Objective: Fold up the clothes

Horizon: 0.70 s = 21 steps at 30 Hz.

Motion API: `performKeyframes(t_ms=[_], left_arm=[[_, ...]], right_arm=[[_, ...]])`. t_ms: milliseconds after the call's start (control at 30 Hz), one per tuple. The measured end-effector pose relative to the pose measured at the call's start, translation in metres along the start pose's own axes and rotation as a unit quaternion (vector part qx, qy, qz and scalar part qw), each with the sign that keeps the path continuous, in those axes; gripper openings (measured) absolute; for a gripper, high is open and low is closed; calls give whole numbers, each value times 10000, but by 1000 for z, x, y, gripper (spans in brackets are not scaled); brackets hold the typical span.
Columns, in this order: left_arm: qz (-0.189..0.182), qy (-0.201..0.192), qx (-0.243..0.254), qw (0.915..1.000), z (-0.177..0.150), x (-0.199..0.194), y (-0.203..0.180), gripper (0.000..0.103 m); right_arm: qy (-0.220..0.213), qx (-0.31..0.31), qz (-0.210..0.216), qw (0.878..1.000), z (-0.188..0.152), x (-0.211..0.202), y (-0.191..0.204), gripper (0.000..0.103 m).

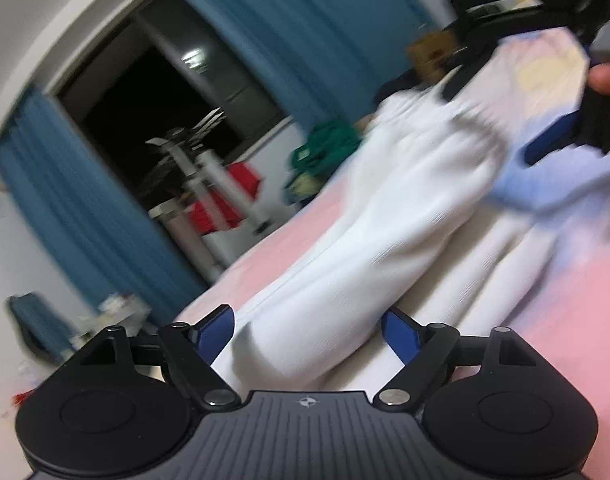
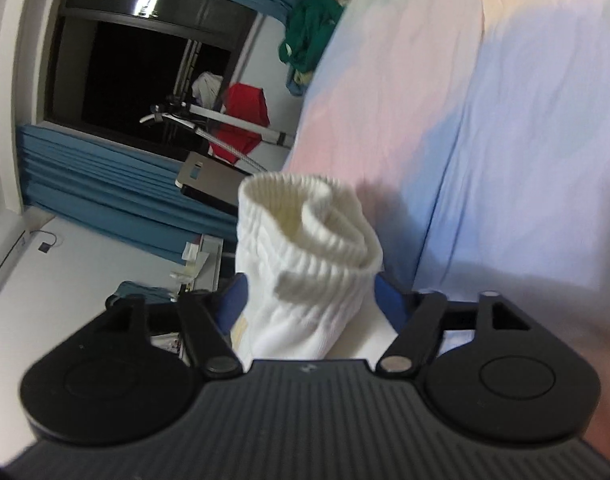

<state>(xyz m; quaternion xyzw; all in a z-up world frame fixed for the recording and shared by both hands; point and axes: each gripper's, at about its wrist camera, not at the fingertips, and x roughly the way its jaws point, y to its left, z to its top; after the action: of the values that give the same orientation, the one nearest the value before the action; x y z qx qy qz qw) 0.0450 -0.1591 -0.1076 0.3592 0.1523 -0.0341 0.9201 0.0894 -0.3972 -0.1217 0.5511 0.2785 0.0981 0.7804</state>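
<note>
A long white ribbed sock (image 1: 377, 216) lies stretched out on a pastel pink, blue and yellow bed sheet (image 1: 565, 300). My left gripper (image 1: 307, 332) is open, its blue pads standing wide on either side of the sock's near end without squeezing it. At the sock's far end my right gripper (image 1: 501, 116) straddles the cuff, with a person's hand (image 1: 607, 76) behind it. In the right wrist view the curled cuff (image 2: 305, 240) stands upright between the spread blue pads of my right gripper (image 2: 311, 300), filling the gap but not visibly pinched.
The bed sheet (image 2: 505, 120) fills the right side. Beyond the bed's edge are blue curtains (image 2: 105, 184), a dark window (image 2: 137, 72), a metal rack with a red cloth (image 2: 245, 116) and a green garment (image 2: 309, 32). The left wrist view is blurred.
</note>
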Motion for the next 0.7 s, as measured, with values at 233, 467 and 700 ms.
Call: performKeyframes(t_ms=[233,467,700], left_arm=[[109,1052,-1629,9810,-48,13,69,84],[-261,1401,-3258,9346,-76,14,118,84],[-479,1638,-4330,8851,-86,43,151,85]], right_arm=[[248,114,2,9996,-11,36,3,78],[-76,-472,-374,9982,-13,61,16,72],[-336,-1040,-342,9934,-18,56,32,49]])
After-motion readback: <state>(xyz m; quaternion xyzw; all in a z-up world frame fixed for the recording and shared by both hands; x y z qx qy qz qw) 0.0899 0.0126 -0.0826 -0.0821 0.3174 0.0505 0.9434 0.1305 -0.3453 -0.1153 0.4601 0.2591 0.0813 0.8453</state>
